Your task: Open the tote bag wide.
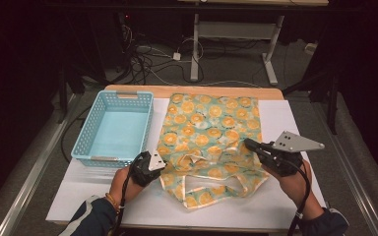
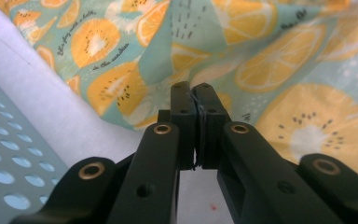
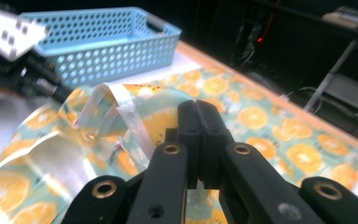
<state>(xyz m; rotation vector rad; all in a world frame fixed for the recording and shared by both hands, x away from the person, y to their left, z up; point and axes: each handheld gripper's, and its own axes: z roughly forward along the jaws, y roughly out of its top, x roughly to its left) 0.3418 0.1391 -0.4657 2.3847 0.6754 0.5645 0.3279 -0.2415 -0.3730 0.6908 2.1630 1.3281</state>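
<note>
Both tongs [image 1: 163, 164] [image 1: 248, 144] shut on lengthwise bag [image 1: 209, 129]

Black tongs [image 2: 195, 100], brass rivets, dark sleeves [image 1: 86, 216]

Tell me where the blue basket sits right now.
In the high view the blue basket stands at the table's far left, just left of the orange-print cloth, beyond the left gripper.

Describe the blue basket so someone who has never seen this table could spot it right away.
Start at the white-covered table. On its far left, beside the orange-print cloth, sits the basket. It is the lone rigid thing there: pale blue, rectangular, with perforated walls and nothing inside.
</note>
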